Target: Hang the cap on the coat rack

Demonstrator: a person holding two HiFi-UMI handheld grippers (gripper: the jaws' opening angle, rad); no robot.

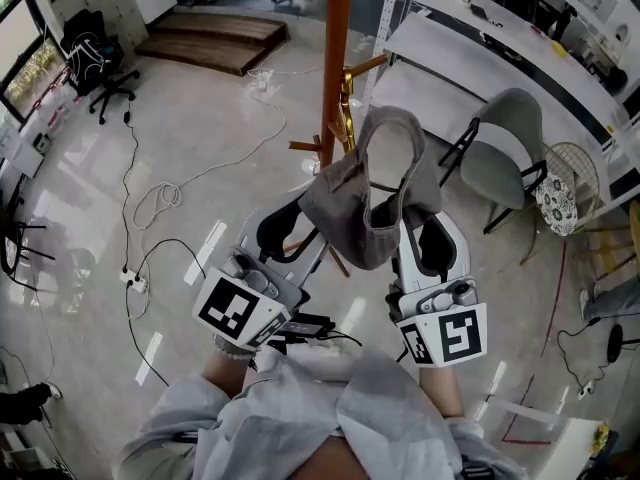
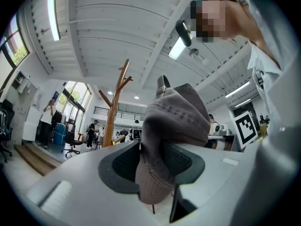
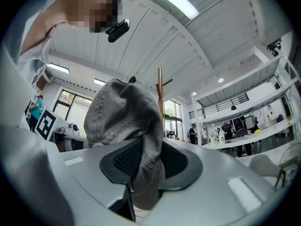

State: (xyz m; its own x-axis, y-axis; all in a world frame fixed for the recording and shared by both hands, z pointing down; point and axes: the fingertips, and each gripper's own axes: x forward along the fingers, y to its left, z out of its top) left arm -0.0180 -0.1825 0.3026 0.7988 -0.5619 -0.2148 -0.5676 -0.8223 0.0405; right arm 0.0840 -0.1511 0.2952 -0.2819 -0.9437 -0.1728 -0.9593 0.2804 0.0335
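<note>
Left tongs and right tongs are both clamped on the grey cap, which is up in the air on the near side of the wooden coat rack. It's soft, light cloth, probably floppy, so pinching opposite rim edges seems smart. Head view shows the cap spread open; the gripper views only show bunched fabric.

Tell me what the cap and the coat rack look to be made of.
Cap: soft grey woven cloth, probably cotton twill, matte; it folds limply and shows stitched seams. Coat rack: likely wood with a smooth orange-brown finish, judging by its branch-like pegs; grain can't be made out.
</note>
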